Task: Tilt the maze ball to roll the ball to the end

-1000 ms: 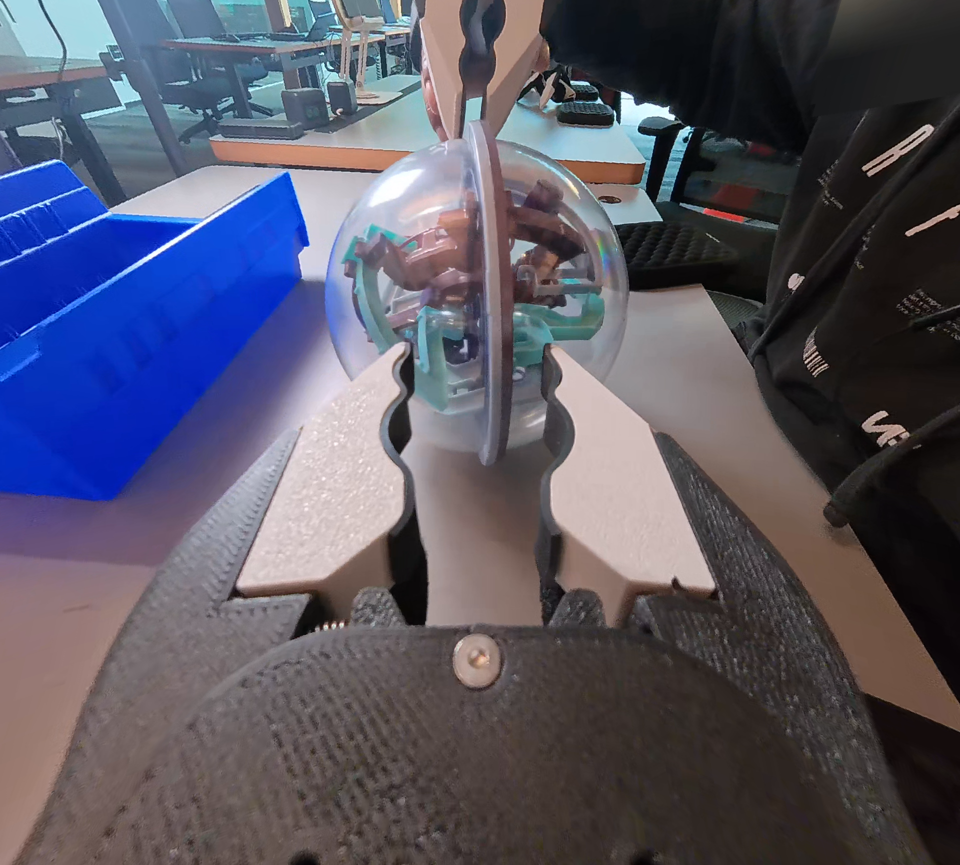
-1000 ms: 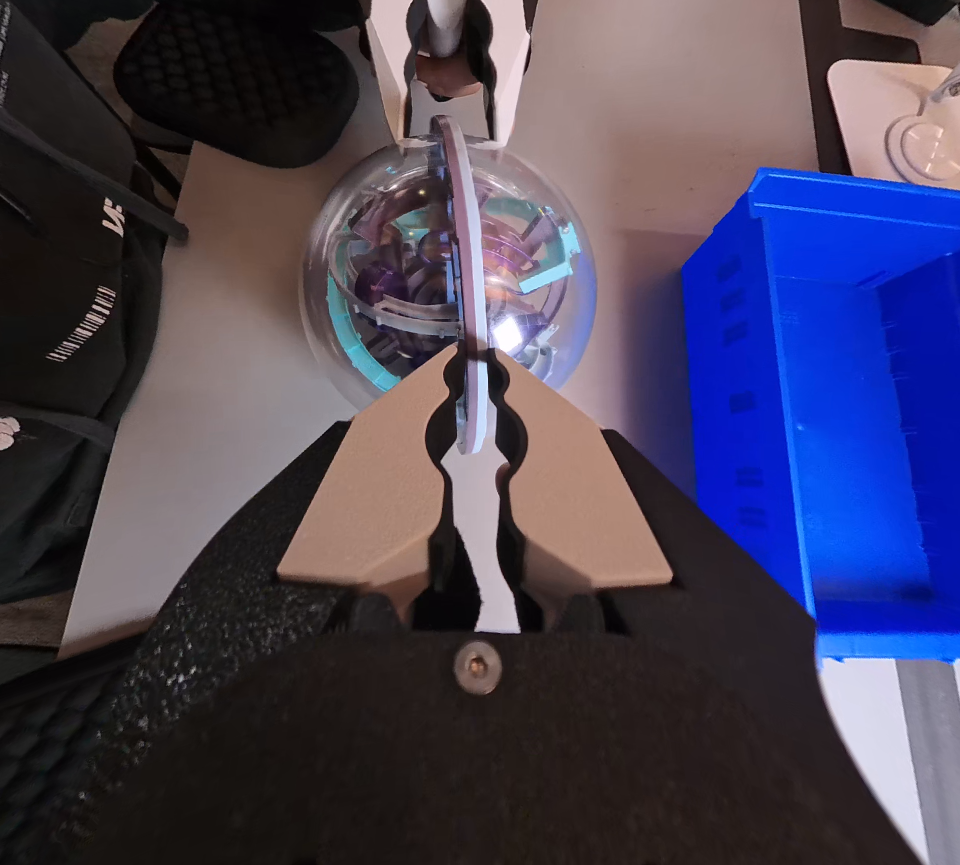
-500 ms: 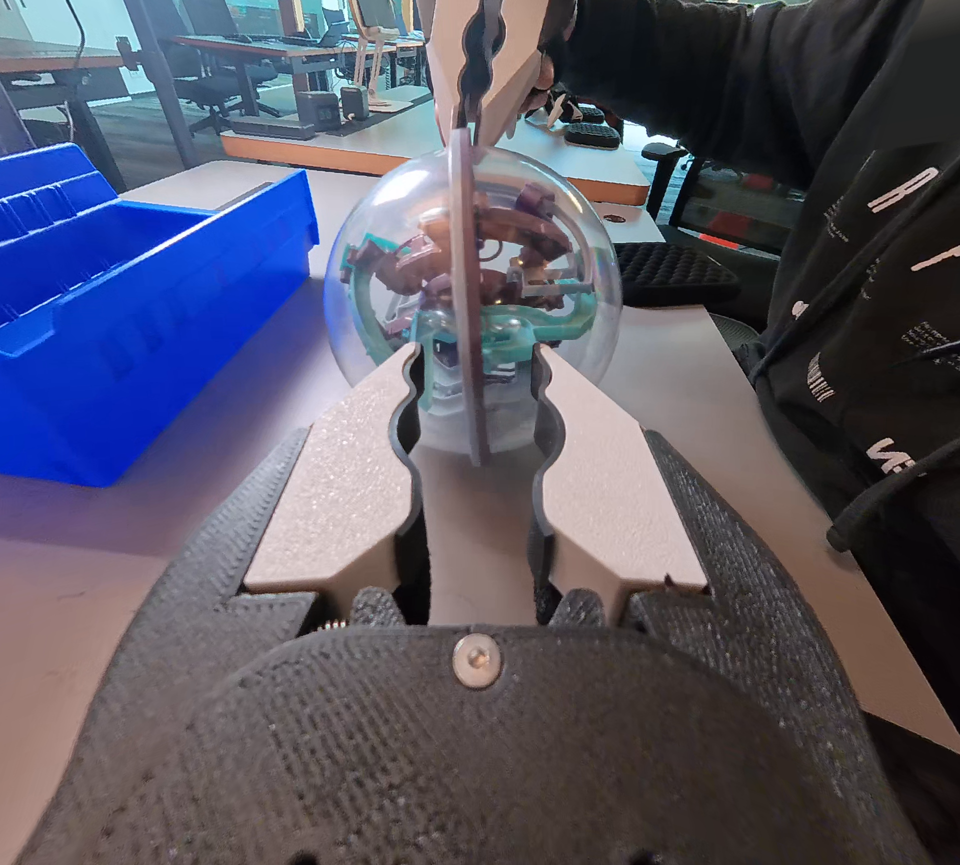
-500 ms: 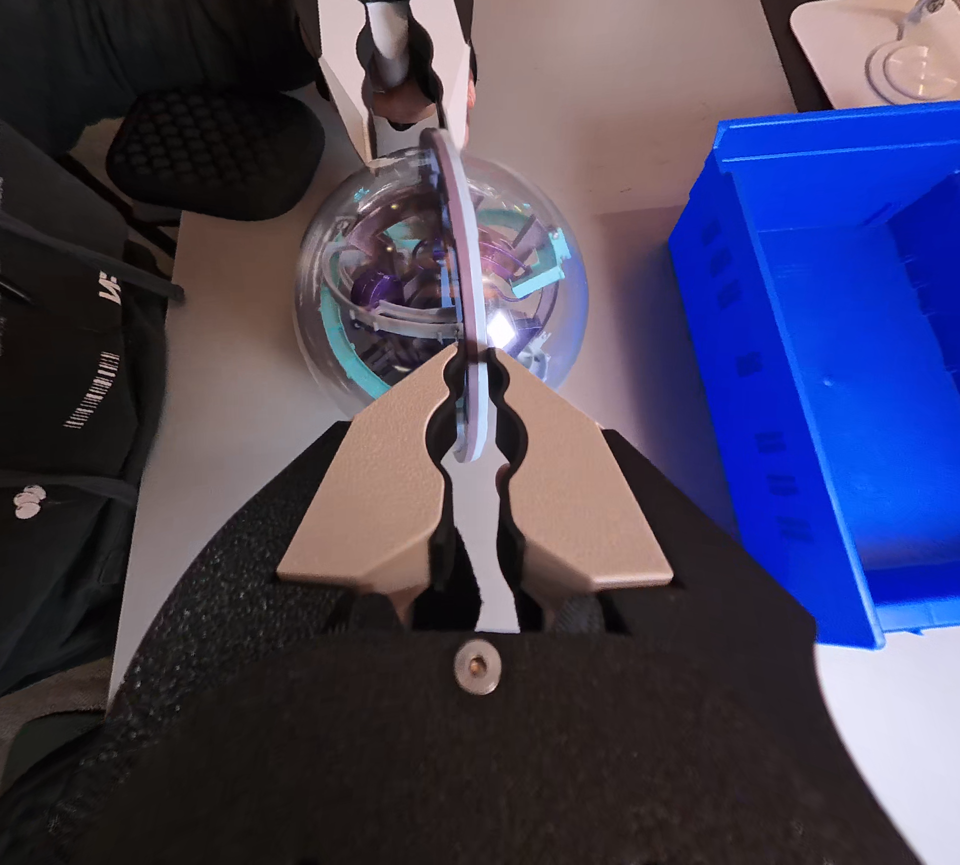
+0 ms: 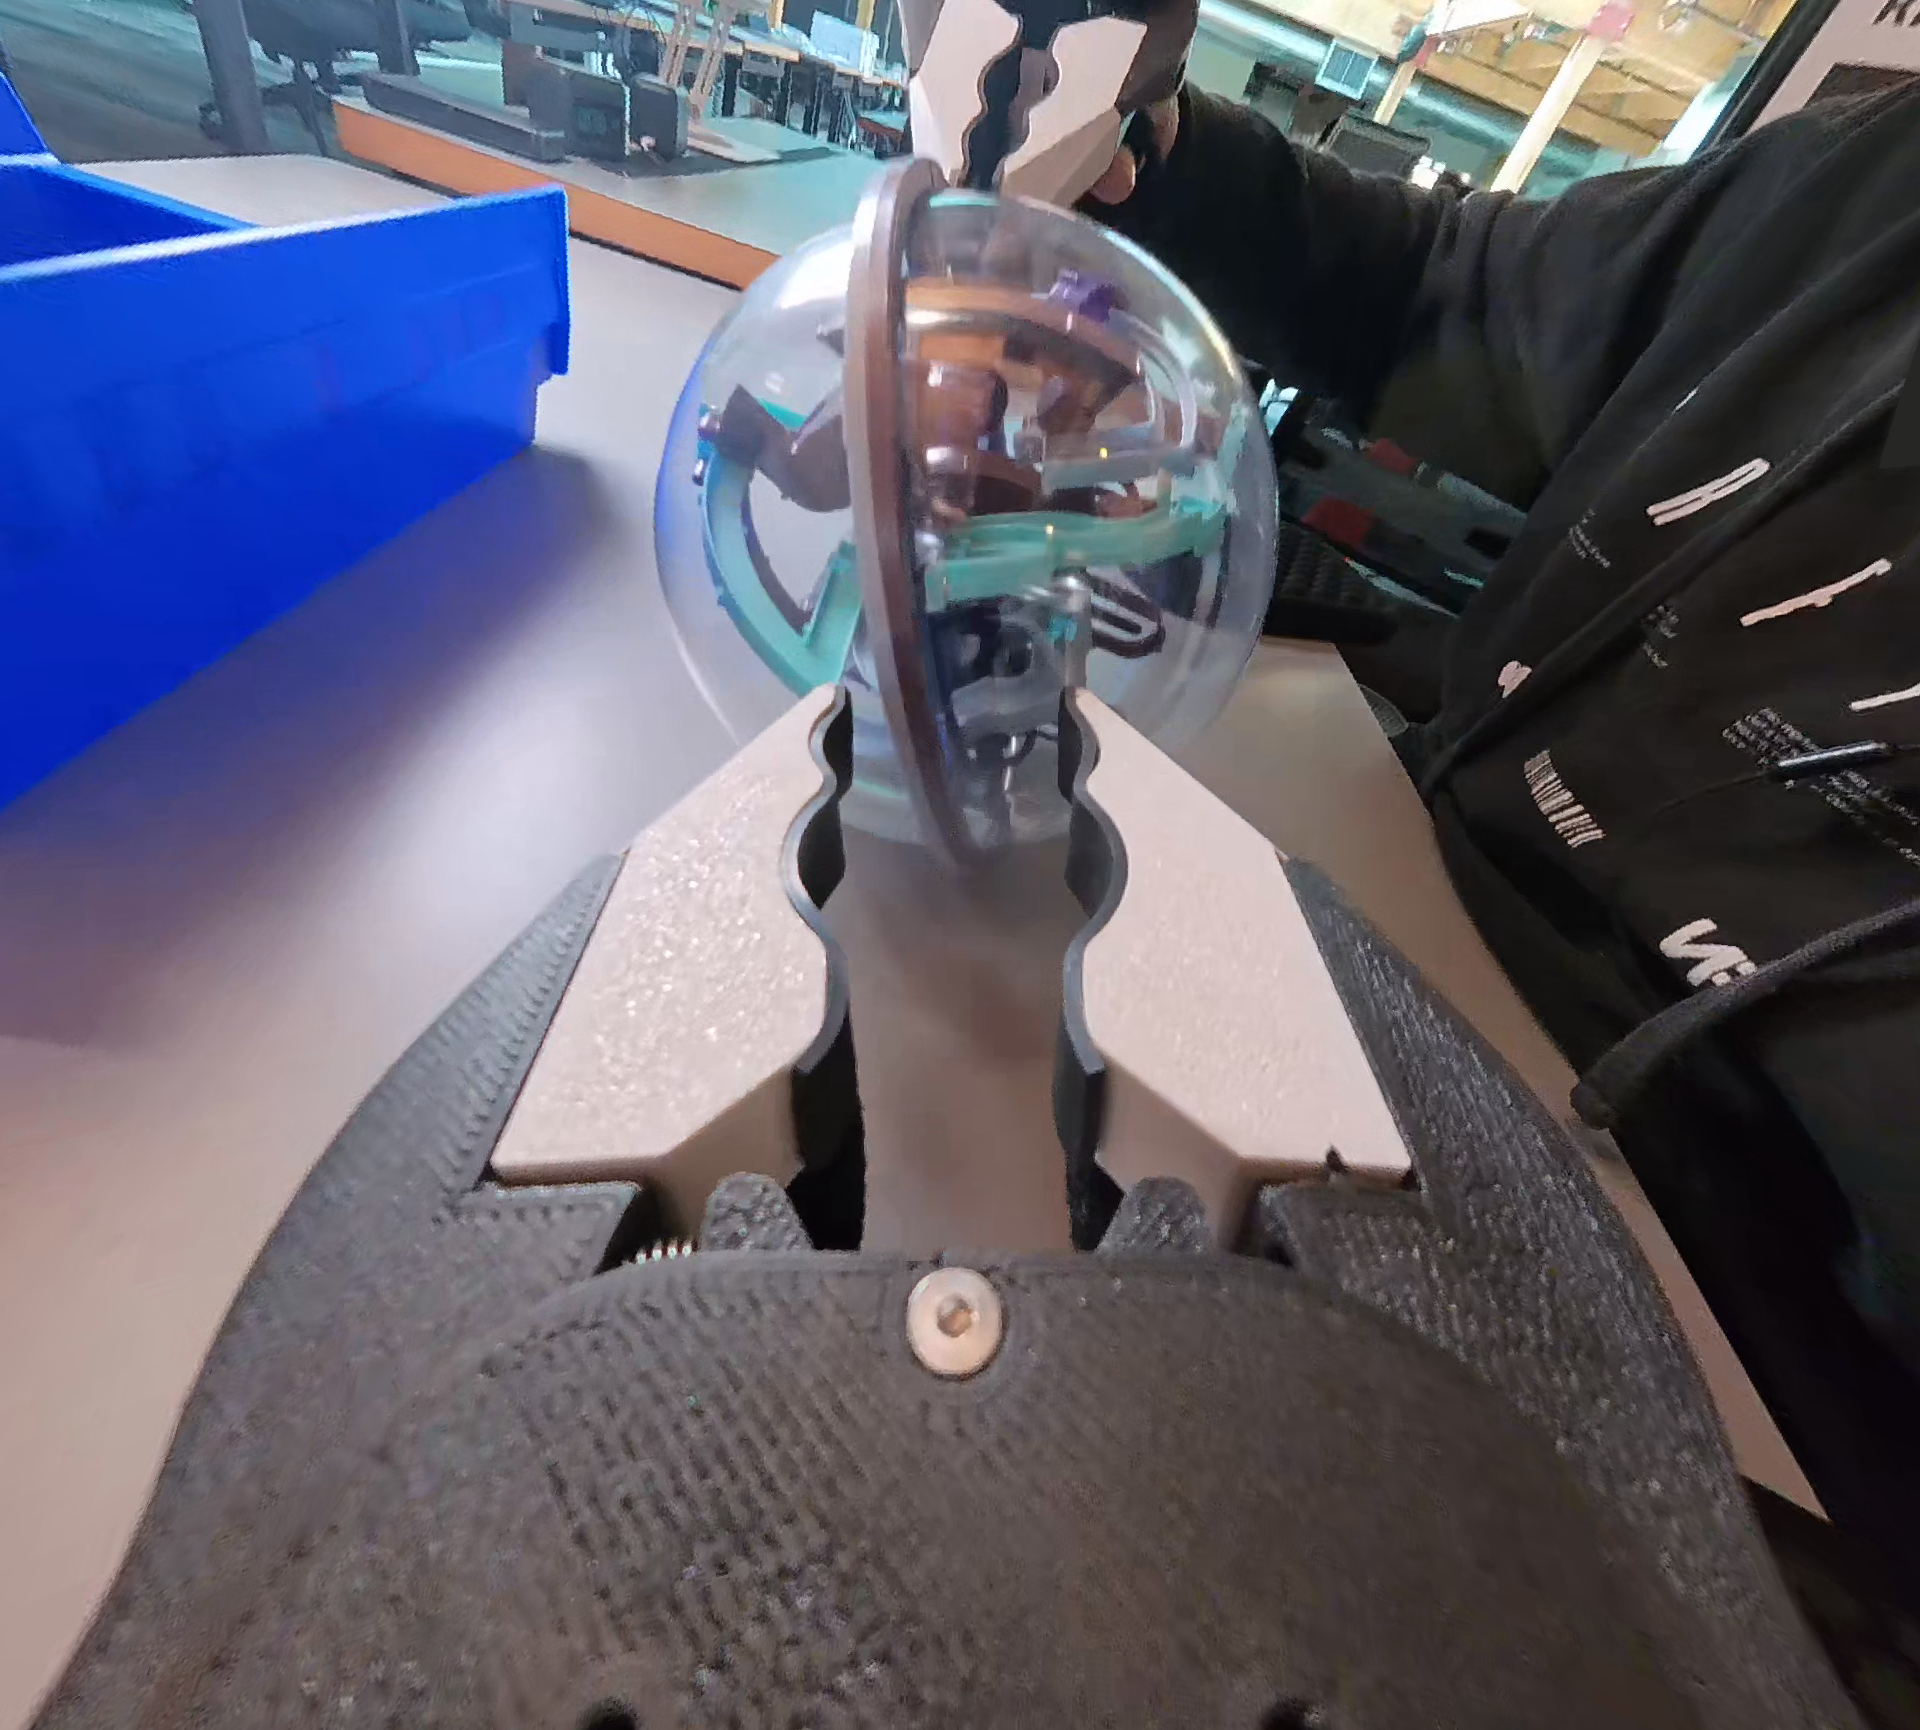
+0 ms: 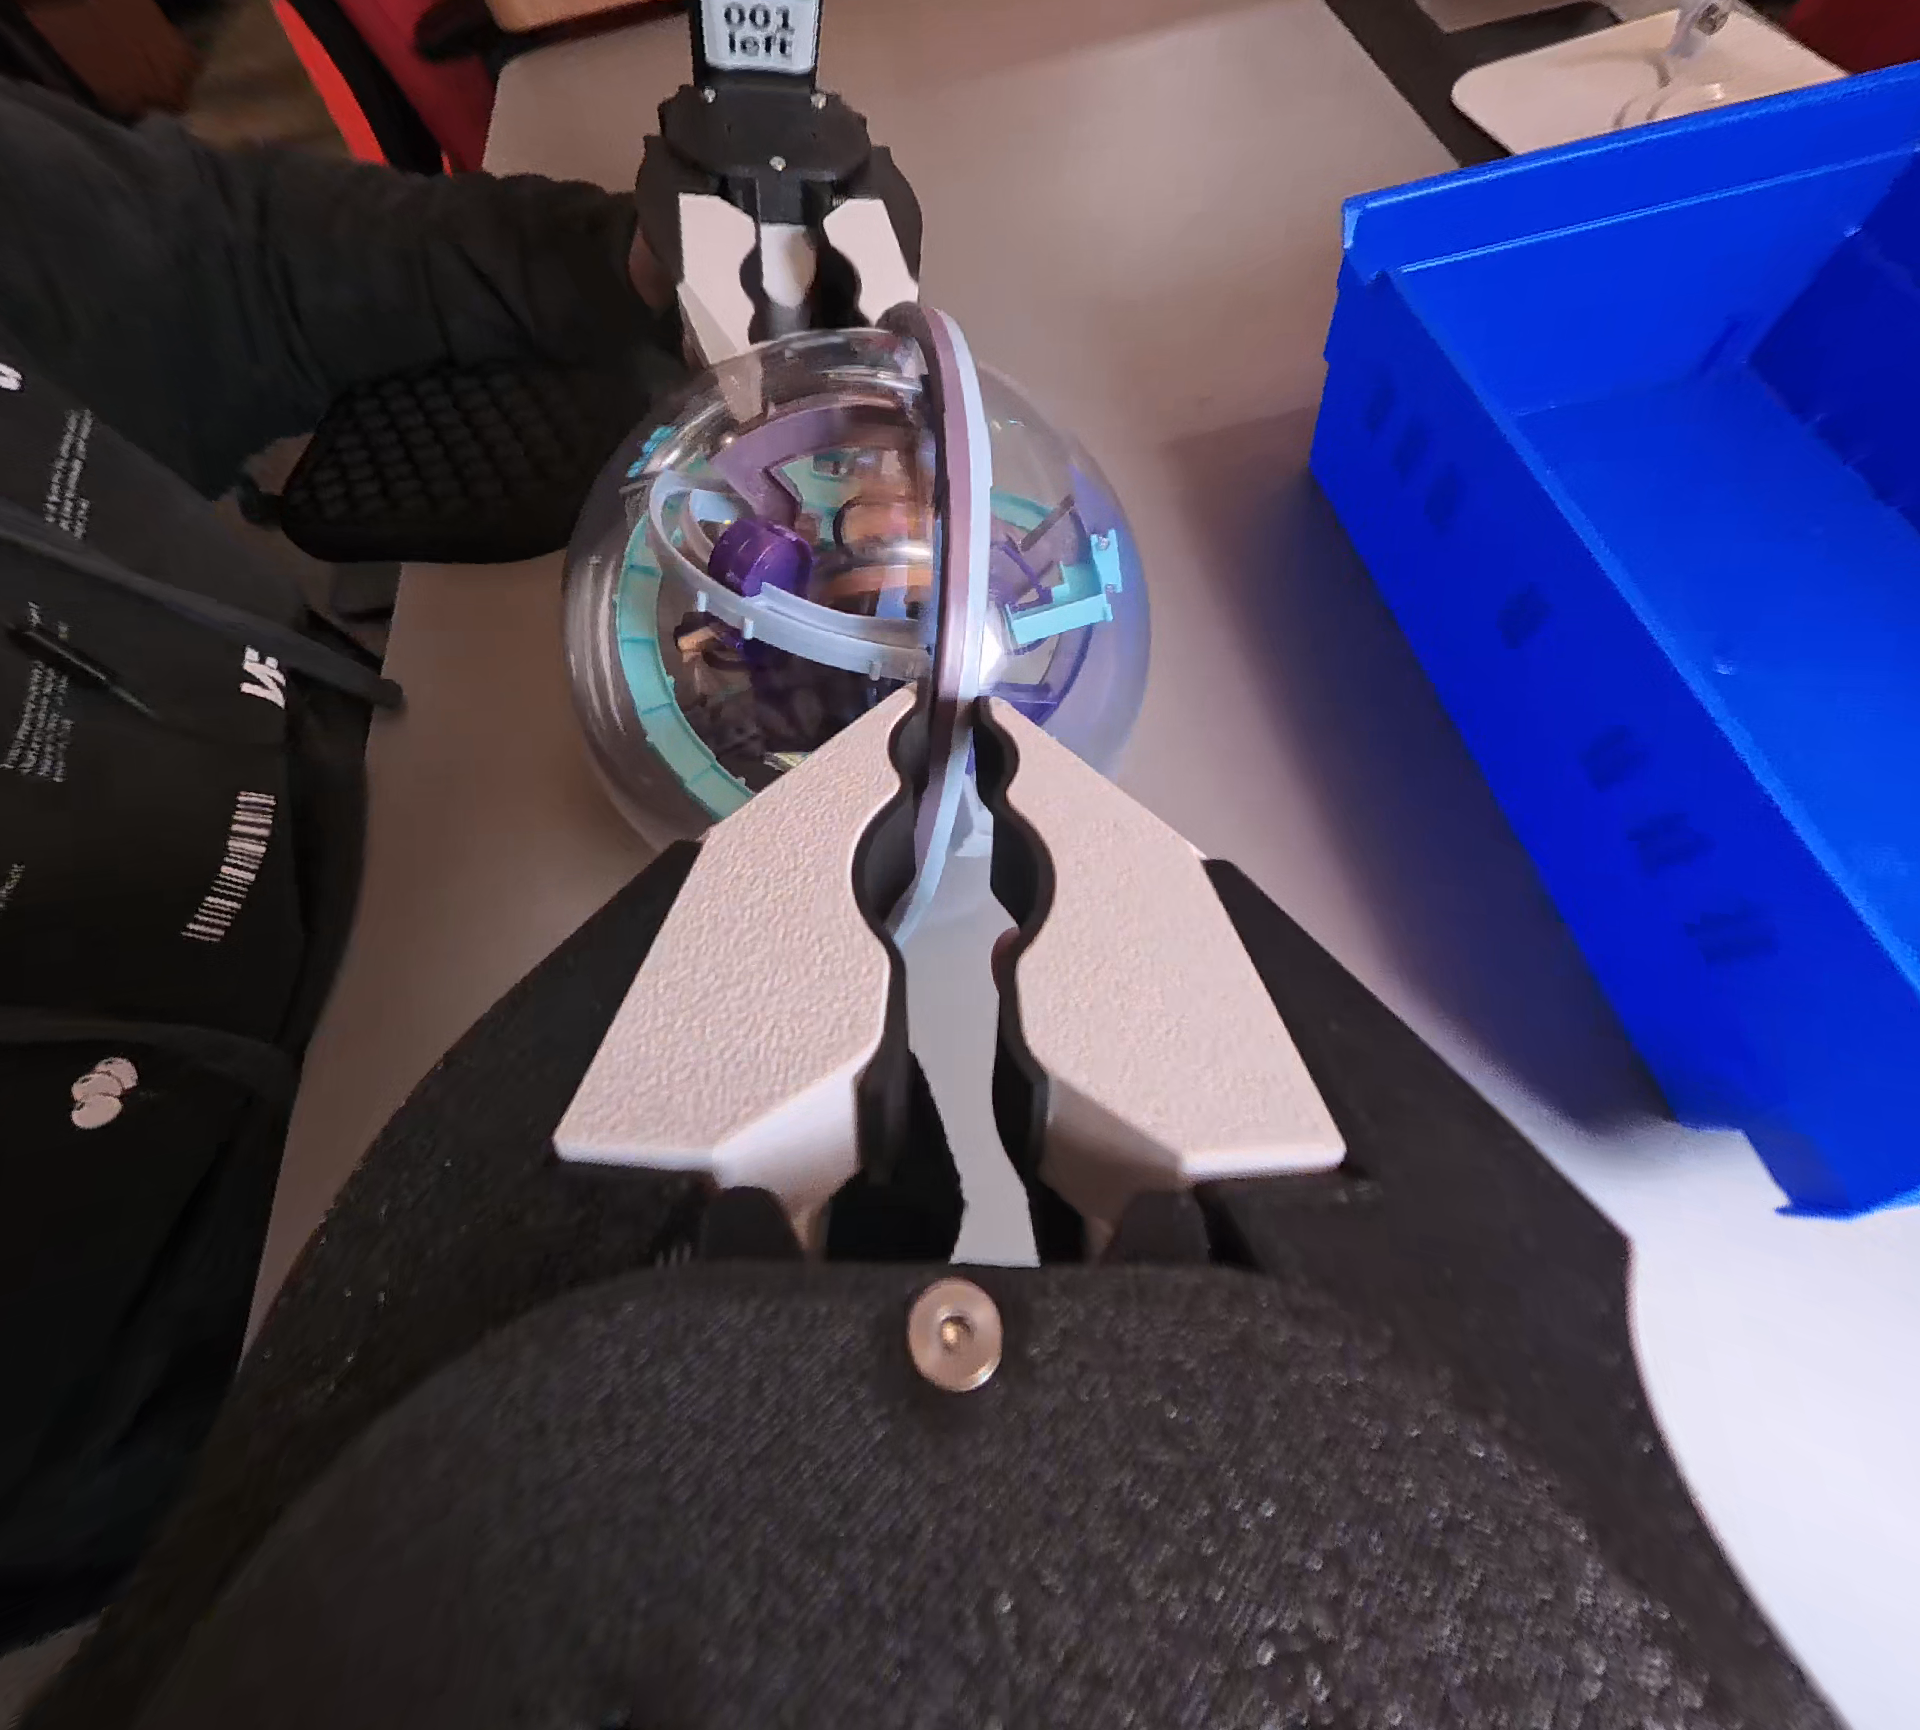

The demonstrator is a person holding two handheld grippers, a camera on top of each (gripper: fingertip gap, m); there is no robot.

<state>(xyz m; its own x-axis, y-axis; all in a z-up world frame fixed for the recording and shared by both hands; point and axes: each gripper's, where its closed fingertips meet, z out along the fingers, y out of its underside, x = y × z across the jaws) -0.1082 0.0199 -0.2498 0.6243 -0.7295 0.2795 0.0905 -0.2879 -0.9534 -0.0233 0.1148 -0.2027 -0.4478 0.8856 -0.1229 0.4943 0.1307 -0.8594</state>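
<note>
The maze ball (image 5: pixel 1039 496) is a clear sphere with teal, brown and purple tracks and a flat ring around its middle; it sits low over the grey table. It also shows in the right wrist view (image 6: pixel 790 600). My right gripper (image 6: pixel 943 714) is shut on the ring's near edge; in the left wrist view it (image 5: pixel 987 174) comes down onto the ring's top. My left gripper (image 5: pixel 954 704) is open, one finger on each side of the ball's lower part with the ring between them. It shows behind the ball in the right wrist view (image 6: pixel 790 298). I cannot pick out the small ball inside.
A blue bin (image 5: pixel 260 392) stands on the table beside the ball, at the right in the right wrist view (image 6: pixel 1662 589). A person in a black hoodie (image 5: pixel 1662 537) sits at the other side. A white lamp base (image 6: pixel 1621 91) is at the far edge.
The maze ball has been turned: its ring, upright a second ago, now leans, and other tracks face the cameras. Both grippers shifted with it; the right stays shut, the left stays open.
</note>
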